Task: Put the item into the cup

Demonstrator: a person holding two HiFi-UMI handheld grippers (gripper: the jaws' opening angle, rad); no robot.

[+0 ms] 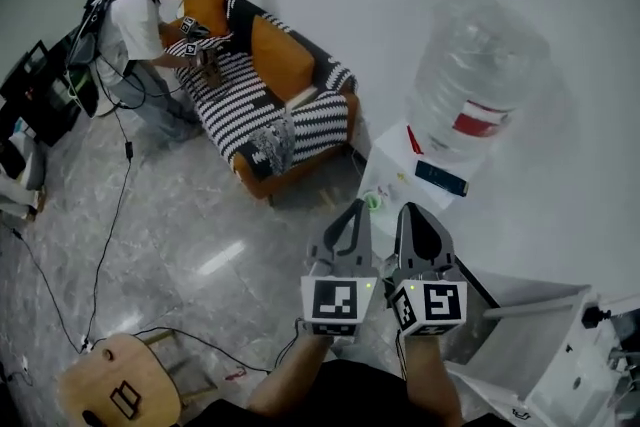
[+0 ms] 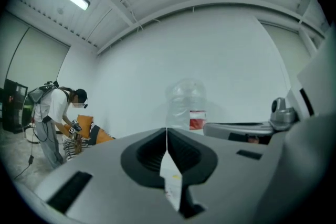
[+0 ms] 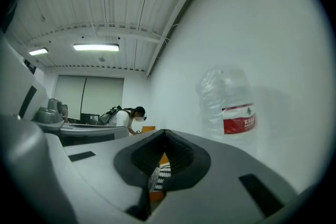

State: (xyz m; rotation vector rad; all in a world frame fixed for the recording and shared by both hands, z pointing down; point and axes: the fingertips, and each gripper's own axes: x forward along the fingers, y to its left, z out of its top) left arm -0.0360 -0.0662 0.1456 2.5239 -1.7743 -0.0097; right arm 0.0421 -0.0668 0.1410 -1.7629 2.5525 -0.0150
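I hold both grippers up side by side, pointing at a white water dispenser (image 1: 392, 167) with a big clear bottle (image 1: 470, 80) on it. A small green cup-like thing (image 1: 373, 201) and a dark blue flat item (image 1: 441, 178) rest on the dispenser's top. In the head view the left gripper (image 1: 357, 206) and right gripper (image 1: 408, 209) are just short of the dispenser. In the left gripper view, the left gripper (image 2: 167, 131) has its jaws together with nothing between them. The right gripper (image 3: 165, 133) is likewise shut and empty. The bottle (image 2: 187, 105) (image 3: 231, 107) stands ahead in both gripper views.
A striped sofa (image 1: 270, 110) with orange cushions stands against the far wall, and a person (image 1: 135, 30) bends over it. Cables trail over the grey floor (image 1: 120, 215). A wooden stool (image 1: 115, 385) sits at lower left, white furniture (image 1: 545, 335) at lower right.
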